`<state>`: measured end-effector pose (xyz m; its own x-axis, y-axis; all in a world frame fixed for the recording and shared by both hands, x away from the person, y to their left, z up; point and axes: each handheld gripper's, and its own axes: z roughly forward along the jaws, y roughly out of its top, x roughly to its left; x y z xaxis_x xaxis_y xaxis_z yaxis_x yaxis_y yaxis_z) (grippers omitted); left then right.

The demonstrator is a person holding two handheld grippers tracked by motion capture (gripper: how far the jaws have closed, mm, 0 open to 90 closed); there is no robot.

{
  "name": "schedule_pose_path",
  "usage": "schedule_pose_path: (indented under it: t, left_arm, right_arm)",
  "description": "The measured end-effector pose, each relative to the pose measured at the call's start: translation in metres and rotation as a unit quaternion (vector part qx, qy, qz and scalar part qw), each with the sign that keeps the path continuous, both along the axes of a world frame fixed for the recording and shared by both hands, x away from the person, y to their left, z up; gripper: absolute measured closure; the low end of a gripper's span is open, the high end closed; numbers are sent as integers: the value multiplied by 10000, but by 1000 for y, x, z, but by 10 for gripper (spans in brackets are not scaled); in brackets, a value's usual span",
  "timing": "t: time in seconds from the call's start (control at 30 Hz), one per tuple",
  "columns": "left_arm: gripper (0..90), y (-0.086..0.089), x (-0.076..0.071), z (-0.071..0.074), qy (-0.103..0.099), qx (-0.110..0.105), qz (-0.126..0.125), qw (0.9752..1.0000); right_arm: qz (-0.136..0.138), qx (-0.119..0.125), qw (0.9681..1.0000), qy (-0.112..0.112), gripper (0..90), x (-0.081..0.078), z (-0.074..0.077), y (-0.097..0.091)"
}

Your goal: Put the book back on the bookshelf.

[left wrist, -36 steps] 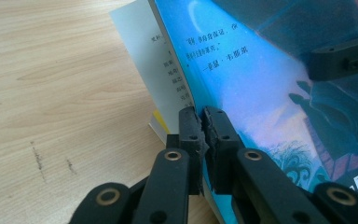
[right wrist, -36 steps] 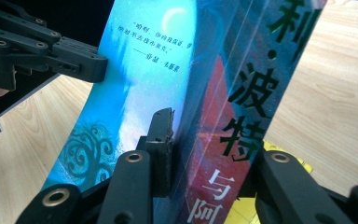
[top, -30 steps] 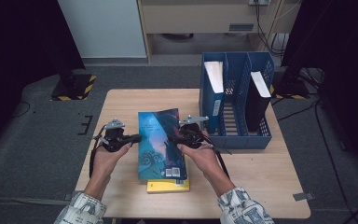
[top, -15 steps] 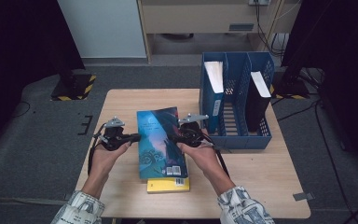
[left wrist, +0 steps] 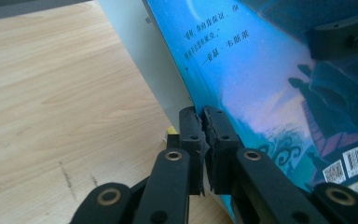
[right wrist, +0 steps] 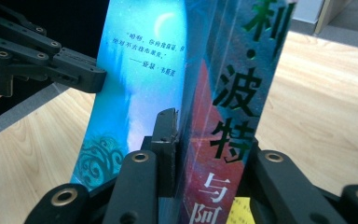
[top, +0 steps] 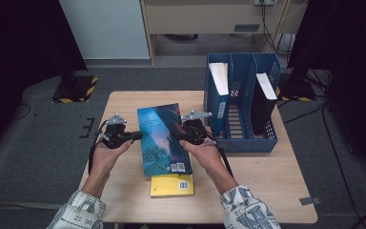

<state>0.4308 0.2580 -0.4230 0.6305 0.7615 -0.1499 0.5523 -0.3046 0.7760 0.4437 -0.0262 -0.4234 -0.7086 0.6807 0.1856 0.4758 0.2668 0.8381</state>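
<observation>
On the left side of the wooden table (top: 124,102), a hand holds the left gripper (top: 132,136). Its two black jaws are pressed together on the left edge of the blue book (top: 164,138). From the left gripper view, the fingertips (left wrist: 192,126) pinch just the thin back cover of the book (left wrist: 261,70), and the white pages sit just to the left of it.

The blue book is in the middle of the table, lifted up and tilted. Its back cover faces up, with a moon, small white words and a barcode on it. Under its near end lies a yellow book (top: 172,185), flat on the table. The yellow book pokes out toward the near edge and has a barcode too.

Next comes the right gripper (top: 175,137), held by the other hand. It grips the right edge of the blue book, where the spine is. From the right gripper view, the jaws sit on both sides of the spine (right wrist: 233,112), with big dark letters running down it. These jaws have just been closing, with the book between them, and now they squeeze it.

At the far right stands a blue file rack (top: 240,143). One book (top: 219,78) stands in its left slot. A dark book (top: 263,102) stands in its right slot.
</observation>
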Motion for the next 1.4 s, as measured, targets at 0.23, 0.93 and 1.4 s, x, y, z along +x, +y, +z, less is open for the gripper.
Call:
schedule_pose_path:
  t: [0.23,0.93,1.4]
  left_arm:
    - [865,1,5,4,17,127,-66,9999]
    - [868,4,38,31,-191,318,84,9993]
    - [870,-4,19,27,-354,430,-13,9984]
  right_arm:
    - [-11,18,10000,-63,708,5,2,2]
    - [-169,164,9982,-555,714,38,14,13]
    - [-137,68,9971,-743,704,25,1,6]
